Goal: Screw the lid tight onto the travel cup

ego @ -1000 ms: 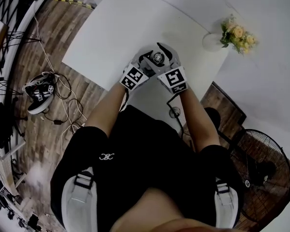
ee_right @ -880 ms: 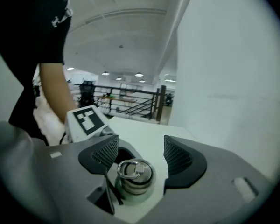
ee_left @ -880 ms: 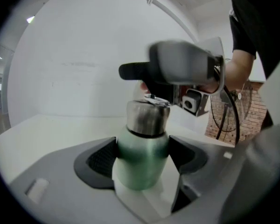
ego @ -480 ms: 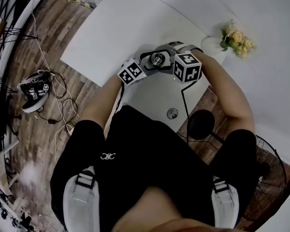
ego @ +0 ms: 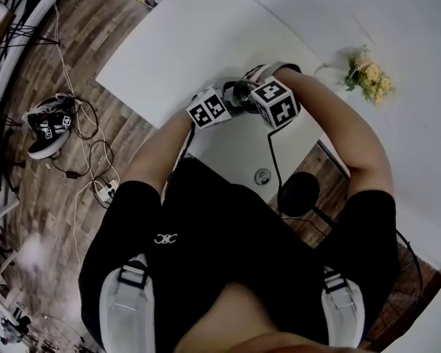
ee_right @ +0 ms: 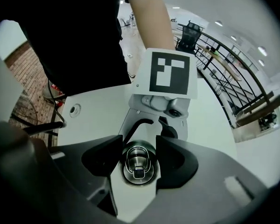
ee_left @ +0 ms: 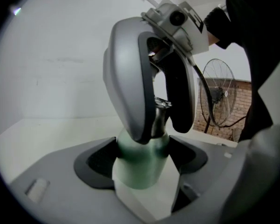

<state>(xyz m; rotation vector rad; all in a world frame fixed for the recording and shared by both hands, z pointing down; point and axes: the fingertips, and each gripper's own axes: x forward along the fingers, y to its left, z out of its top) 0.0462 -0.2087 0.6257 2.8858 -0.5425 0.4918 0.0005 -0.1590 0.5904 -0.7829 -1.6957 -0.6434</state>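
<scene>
The right gripper [ee_right: 139, 148] points steeply down. Its jaws have just been closing, and the pads now sit against both sides of the metal lid [ee_right: 139, 166] on top of the cup. The left gripper [ee_left: 143, 155] comes in from the side, its jaws clamped around the body of the green cup [ee_left: 140, 171], which stands upright over the white table [ego: 176, 43]. A bunch of flowers [ego: 367, 72] stands by the table's far edge, well apart.
</scene>
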